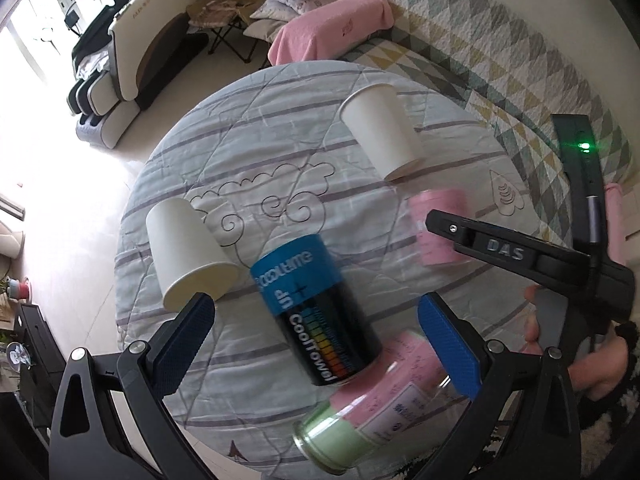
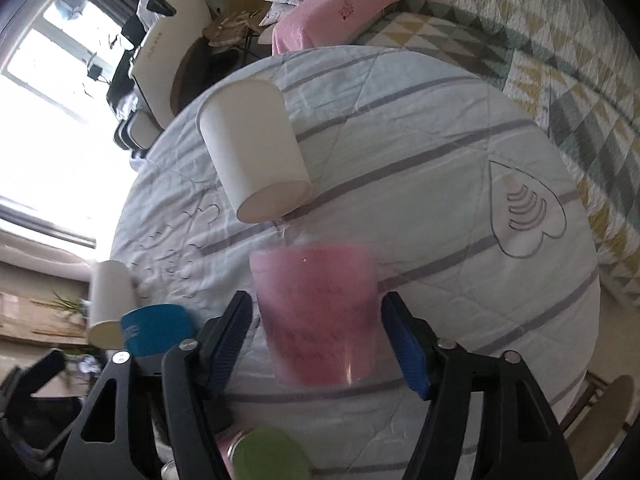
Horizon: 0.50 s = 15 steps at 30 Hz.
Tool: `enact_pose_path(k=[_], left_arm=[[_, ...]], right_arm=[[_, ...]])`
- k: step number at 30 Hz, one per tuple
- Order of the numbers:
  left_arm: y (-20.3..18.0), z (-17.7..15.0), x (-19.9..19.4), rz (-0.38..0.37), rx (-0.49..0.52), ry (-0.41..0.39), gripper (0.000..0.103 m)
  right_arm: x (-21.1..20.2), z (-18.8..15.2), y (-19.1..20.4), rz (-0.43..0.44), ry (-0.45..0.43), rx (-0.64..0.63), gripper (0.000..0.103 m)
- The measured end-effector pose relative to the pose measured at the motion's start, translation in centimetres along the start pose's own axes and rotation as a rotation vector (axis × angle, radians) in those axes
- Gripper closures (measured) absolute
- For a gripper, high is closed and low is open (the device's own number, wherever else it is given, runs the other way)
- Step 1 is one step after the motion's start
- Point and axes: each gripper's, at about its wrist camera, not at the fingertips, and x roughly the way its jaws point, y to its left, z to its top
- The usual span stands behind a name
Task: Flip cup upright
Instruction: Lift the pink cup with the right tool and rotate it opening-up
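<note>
Both grippers' fingers spread, gripping nothing: right gripper straddles the pink cup; a paper cup stands just beyond; left gripper straddles the blue can.

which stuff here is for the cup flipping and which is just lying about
For the job:
- pink cup, between the open fingers of the right gripper
- white paper cup, upside down
- second white paper cup, upside down
- left gripper, open

Just lying about:
- blue and black Cool Towel can
- green-capped pink bottle
- pink towel
</note>
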Motion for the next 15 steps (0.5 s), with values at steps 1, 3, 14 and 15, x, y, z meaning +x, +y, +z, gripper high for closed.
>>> enact_pose_path(k=[1,3,14,15], left_arm=[[-0.3,0.0,0.0,-0.002,0.001,-0.002,0.0],[-1.1,0.0,0.0,-0.005,0.006,-0.004,0.0],[-6.3,1.9,1.8,-0.036,0.032,0.007,0.0],[-6.8,2.1,2.1,-0.045,0.034,0.008,0.0]], right_arm=[[-0.4,-0.1,-0.3,0.003,-0.002,0.005,0.028],[-1.4,0.0,-0.7,0.023,-0.015,0.0,0.028],[-5.4,2.1,-4.8,0.007,-0.067,0.017,0.028],[-5.6,2.3,-5.2,0.002,-0.072,0.017,0.028]])
